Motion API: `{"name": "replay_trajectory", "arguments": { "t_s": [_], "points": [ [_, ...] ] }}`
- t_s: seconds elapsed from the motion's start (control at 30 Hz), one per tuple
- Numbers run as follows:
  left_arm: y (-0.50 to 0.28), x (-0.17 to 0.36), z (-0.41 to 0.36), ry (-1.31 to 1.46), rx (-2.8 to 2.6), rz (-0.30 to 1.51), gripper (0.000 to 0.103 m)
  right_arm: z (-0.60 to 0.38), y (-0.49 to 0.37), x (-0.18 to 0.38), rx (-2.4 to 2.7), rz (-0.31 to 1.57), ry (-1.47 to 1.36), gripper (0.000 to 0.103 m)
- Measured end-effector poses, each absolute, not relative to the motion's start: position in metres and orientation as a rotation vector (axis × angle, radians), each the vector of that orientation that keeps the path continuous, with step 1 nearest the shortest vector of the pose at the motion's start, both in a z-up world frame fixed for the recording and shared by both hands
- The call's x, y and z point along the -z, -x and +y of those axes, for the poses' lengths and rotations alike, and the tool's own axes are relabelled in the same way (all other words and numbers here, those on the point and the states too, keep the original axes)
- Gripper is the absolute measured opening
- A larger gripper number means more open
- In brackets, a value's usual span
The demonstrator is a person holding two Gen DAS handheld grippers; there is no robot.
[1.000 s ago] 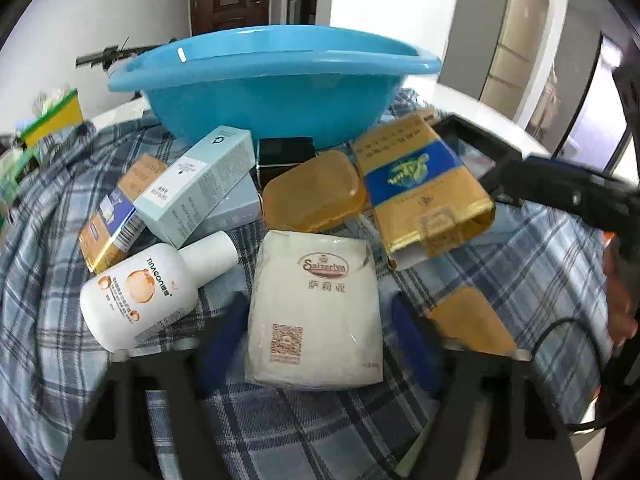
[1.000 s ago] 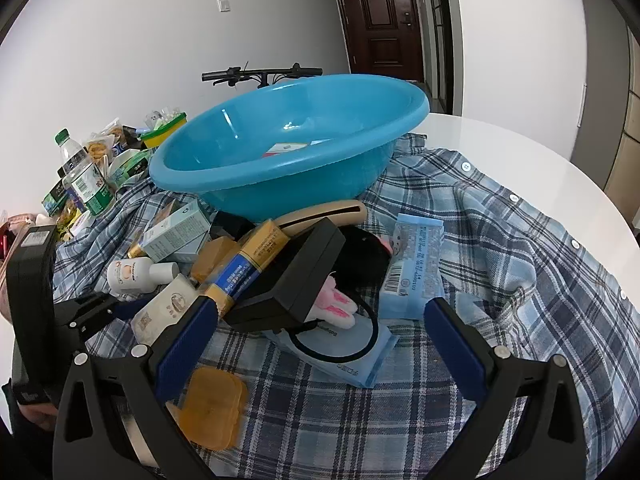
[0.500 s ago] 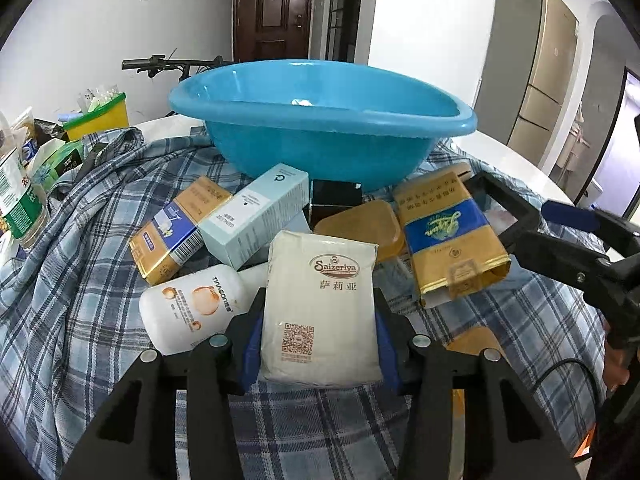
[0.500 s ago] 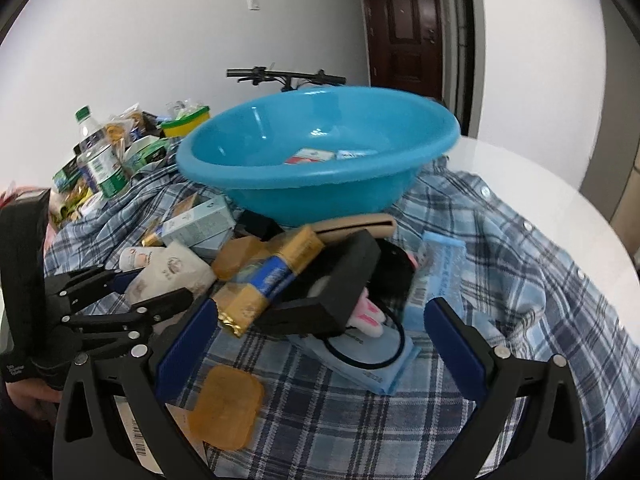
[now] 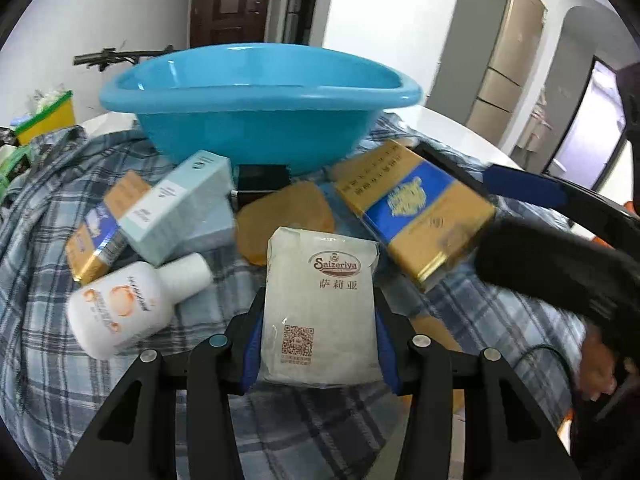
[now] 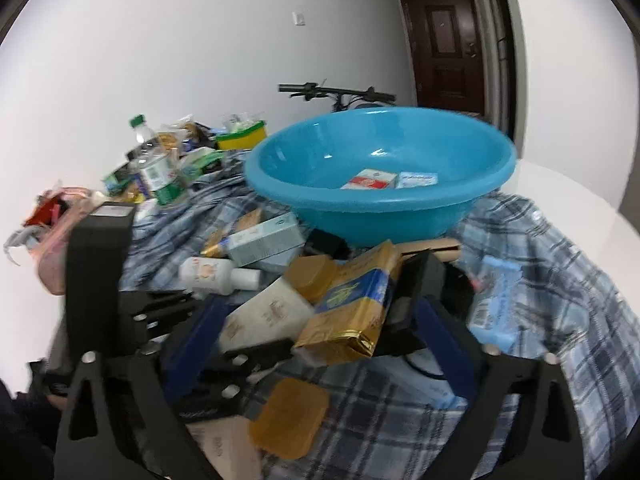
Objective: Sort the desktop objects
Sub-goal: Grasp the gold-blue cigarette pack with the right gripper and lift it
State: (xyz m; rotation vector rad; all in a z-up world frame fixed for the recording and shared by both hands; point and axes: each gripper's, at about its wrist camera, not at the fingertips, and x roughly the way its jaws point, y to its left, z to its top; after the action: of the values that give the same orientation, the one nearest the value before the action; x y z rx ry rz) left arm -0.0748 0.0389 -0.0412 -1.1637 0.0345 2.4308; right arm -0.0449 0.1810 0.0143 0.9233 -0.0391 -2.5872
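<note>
Two small packets lie in the round blue plastic basin (image 6: 380,176) while most items remain on the plaid-covered surface (image 5: 40,320), where the left gripper (image 5: 320,344) pinches a white paper packet (image 5: 320,308) and the right gripper's (image 6: 316,336) jaws are closing around a gold-and-blue foil pack (image 6: 352,304)
</note>
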Motion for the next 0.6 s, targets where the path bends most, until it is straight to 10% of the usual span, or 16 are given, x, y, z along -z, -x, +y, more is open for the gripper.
{"name": "replay_trajectory", "arguments": {
  "t_s": [0.33,0.6],
  "points": [
    [0.081,0.043,0.023,1.207,-2.496,0.023,0.05,0.146,0.046,-0.001,2.68,0.413,-0.902,0.072],
    [0.082,0.047,0.026,1.217,-2.472,0.036,0.05,0.151,0.041,-0.009,2.648,0.39,-0.876,0.058]
  ]
}}
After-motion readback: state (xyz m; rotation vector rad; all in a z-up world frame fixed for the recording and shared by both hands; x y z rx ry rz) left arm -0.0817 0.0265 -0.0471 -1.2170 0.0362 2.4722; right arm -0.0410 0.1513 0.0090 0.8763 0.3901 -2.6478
